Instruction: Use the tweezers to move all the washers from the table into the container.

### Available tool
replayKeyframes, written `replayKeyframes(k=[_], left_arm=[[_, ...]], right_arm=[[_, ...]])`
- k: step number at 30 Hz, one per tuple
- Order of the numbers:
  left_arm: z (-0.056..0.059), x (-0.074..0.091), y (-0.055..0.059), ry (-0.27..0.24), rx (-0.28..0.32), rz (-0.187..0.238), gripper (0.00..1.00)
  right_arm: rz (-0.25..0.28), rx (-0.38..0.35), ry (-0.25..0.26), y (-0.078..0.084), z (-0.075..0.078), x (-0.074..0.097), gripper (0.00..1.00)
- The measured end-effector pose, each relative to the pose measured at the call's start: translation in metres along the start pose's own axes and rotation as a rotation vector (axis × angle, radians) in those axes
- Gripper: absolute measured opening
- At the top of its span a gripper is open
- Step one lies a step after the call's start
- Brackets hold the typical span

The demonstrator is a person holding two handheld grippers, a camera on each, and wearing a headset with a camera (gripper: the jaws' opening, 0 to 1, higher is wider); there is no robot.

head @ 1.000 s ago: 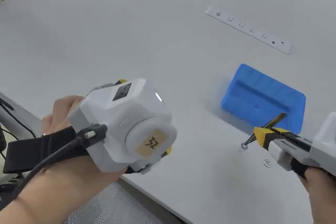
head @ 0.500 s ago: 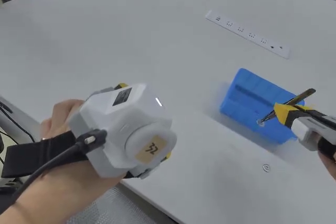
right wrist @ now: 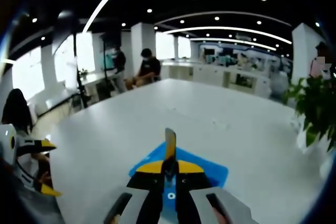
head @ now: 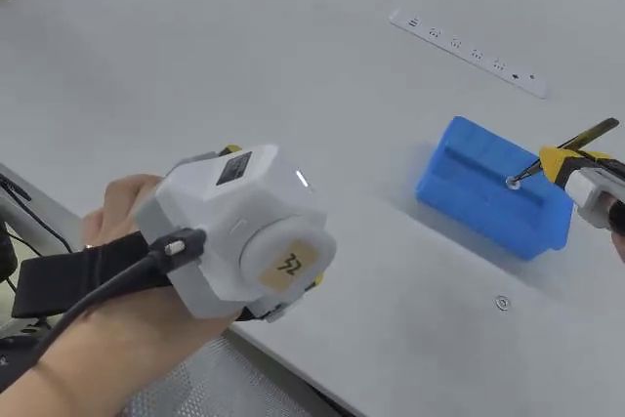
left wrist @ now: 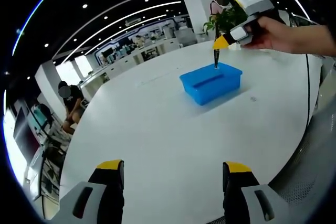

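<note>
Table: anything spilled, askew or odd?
Nothing is damaged or spilled. One loose washer lies on the table near the container, not yet moved. The right gripper holds the tweezers over the container, with a second washer at their tip.

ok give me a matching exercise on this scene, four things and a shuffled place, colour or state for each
1 container
2 power strip
3 tweezers
4 left hand-held gripper

a lying on the table beyond the container
b open, holding nothing
c blue
d tips over the container

Pairs: 1-c, 2-a, 3-d, 4-b
</note>
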State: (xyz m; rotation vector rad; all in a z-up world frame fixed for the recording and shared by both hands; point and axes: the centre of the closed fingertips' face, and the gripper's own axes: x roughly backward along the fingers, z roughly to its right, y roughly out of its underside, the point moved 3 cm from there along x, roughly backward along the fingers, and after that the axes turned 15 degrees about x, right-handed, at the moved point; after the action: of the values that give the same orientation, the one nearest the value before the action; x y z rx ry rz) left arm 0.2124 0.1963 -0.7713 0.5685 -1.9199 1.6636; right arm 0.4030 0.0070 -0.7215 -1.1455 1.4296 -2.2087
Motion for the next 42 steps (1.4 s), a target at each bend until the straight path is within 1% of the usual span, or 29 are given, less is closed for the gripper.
replayKeyframes(k=[2, 5, 6, 9, 14, 16, 22, 26, 31, 33, 38, 42], left_arm=[[0.0, 0.0, 0.0, -0.001, -0.002, -0.001, 0.78], [0.0, 0.0, 0.0, -0.001, -0.002, -0.003, 0.78], [0.0, 0.0, 0.0, -0.002, -0.002, -0.003, 0.78], [0.0, 0.0, 0.001, -0.002, -0.001, -0.006, 0.78], [0.0, 0.001, 0.001, 0.0, -0.005, -0.007, 0.78], [0.0, 0.001, 0.001, 0.0, -0.007, -0.008, 0.78], [-0.001, 0.001, 0.001, -0.004, -0.004, -0.01, 0.78], [-0.001, 0.001, 0.001, -0.003, -0.003, -0.009, 0.78], [-0.001, 0.001, 0.002, -0.005, -0.005, -0.011, 0.78], [-0.001, 0.002, 0.002, -0.005, -0.004, -0.01, 0.78], [-0.001, 0.002, 0.001, -0.006, -0.003, -0.008, 0.78], [-0.001, 0.002, 0.001, -0.006, -0.003, -0.007, 0.78]], right_arm=[[-0.013, -0.001, 0.004, 0.006, 0.004, -0.007, 0.04], [-0.03, -0.007, 0.001, 0.014, 0.003, -0.011, 0.04], [-0.037, -0.005, 0.006, 0.015, 0.003, -0.009, 0.04], [-0.06, -0.008, 0.002, 0.027, 0.001, -0.017, 0.04], [-0.093, -0.004, -0.004, 0.037, 0.0, -0.022, 0.04], [-0.101, -0.008, -0.009, 0.043, -0.001, -0.028, 0.04], [-0.118, -0.02, -0.014, 0.048, -0.004, -0.028, 0.04], [-0.127, -0.019, -0.02, 0.054, -0.006, -0.033, 0.04], [-0.133, -0.033, -0.026, 0.057, -0.009, -0.035, 0.04], [-0.127, -0.039, -0.024, 0.057, -0.009, -0.035, 0.04], [-0.13, -0.04, -0.026, 0.057, -0.008, -0.034, 0.04], [-0.128, -0.02, -0.025, 0.057, -0.009, -0.033, 0.05]])
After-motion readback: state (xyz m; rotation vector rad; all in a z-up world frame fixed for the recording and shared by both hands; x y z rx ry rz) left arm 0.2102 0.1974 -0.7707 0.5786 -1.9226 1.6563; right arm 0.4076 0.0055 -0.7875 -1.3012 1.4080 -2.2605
